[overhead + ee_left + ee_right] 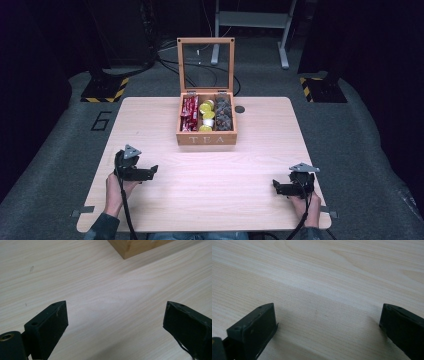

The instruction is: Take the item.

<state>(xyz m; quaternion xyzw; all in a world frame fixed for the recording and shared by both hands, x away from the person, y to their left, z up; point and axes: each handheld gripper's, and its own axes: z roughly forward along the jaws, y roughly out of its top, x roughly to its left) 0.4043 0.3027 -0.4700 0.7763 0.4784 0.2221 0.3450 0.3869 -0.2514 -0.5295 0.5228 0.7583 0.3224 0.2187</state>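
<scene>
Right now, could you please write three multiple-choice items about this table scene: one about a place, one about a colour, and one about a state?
1. Where does the tea box stand on the table?
A. At the near left corner
B. Around the middle of the far half
C. Between the person's two hands

2. What colour are the packets in the box's left compartment?
A. Red
B. Blue
C. White

3. How is the lid of the box?
A. Closed flat
C. Lying loose on the table
B. Open, standing upright

Answers:
1. B, since the high view shows the box centred and far from the left gripper and right gripper.
2. A, as the left compartment holds red packets beside yellow pods.
3. B, because the glass-paned lid rises upright behind the box.
</scene>
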